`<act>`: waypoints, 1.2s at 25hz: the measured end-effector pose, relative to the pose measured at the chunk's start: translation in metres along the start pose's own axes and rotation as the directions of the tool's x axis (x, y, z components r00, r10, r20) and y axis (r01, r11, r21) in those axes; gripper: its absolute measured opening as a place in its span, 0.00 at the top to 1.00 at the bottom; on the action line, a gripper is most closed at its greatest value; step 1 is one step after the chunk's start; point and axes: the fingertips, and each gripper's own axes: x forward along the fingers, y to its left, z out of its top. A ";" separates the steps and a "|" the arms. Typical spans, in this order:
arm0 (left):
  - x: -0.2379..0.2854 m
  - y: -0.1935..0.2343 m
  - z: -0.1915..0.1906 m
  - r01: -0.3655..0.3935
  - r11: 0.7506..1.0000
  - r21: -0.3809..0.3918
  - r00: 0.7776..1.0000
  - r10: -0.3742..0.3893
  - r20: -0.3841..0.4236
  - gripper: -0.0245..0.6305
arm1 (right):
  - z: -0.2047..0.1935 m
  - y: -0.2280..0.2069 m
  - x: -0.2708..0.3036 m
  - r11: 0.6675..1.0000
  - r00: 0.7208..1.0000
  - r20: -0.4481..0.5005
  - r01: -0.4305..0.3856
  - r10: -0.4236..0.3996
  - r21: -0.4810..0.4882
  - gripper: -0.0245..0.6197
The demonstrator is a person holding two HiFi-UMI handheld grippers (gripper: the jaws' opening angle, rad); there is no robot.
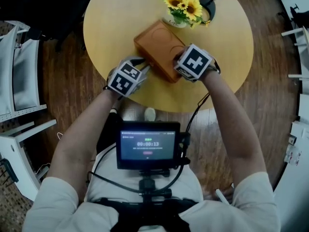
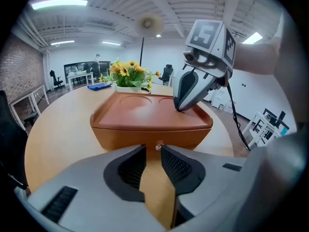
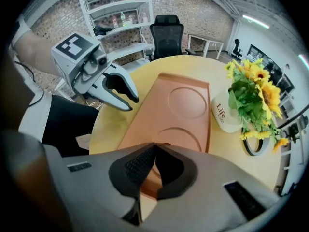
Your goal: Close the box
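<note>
1. The box sits on the desk toward its near side, just in front of the flowers. Its lid looks fully down, with an even seam along the front wall.
2. The right gripper has its jaws closed together and empty. It points steeply down, tips resting on the lid near one end. Pressure here is best applied straight down, so the lid seats without the box skating.
3. The left gripper has its jaws a narrow gap apart, with only bare desk showing between them. The tips are right at a small metal clasp in the middle of the front wall. I cannot tell whether they touch it.
4. The step in hand is probably fastening that clasp, since the lid itself seems shut. Work it with one jaw tip in a short, light nudge rather than a pinch, as the part is tiny.
5. The main risk is shoving the box back toward the flowers. Any level push from the left should be met by the right pressing down.
6. Before letting go, check the seam at both ends for a raised corner.
</note>
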 end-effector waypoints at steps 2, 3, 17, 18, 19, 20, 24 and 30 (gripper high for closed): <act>-0.004 0.004 0.003 0.011 1.000 -0.005 1.000 -0.011 0.002 0.81 | -0.001 0.000 0.001 1.000 1.000 0.010 0.027 -0.027 0.013 0.95; -0.006 0.007 0.005 0.019 1.000 -0.004 1.000 -0.019 0.006 0.81 | -0.002 -0.001 0.001 0.999 0.999 0.018 0.041 -0.042 0.030 0.95; -0.087 0.055 0.053 0.102 0.978 0.180 0.988 -0.121 0.100 0.86 | 0.009 0.050 -0.051 0.719 0.794 0.335 0.176 -0.508 0.673 0.85; -0.095 0.055 0.053 0.115 0.976 0.183 0.985 -0.136 0.110 0.86 | 0.010 0.061 -0.053 0.692 0.775 0.333 0.179 -0.537 0.699 0.85; -0.103 0.056 0.052 0.129 0.975 0.183 0.981 -0.152 0.119 0.86 | 0.011 0.071 -0.055 0.666 0.758 0.329 0.182 -0.564 0.724 0.85; -0.111 0.056 0.050 0.144 0.973 0.183 0.978 -0.168 0.125 0.86 | 0.012 0.080 -0.057 0.638 0.742 0.321 0.183 -0.589 0.748 0.85; -0.134 0.055 0.035 0.211 0.961 0.179 0.967 -0.232 0.106 0.86 | 0.019 0.118 -0.070 0.505 0.682 0.262 0.182 -0.683 0.843 0.83; -0.162 0.044 0.005 0.279 0.951 0.132 0.954 -0.290 0.074 0.86 | 0.032 0.182 -0.076 0.390 0.640 0.221 0.133 -0.736 0.911 0.80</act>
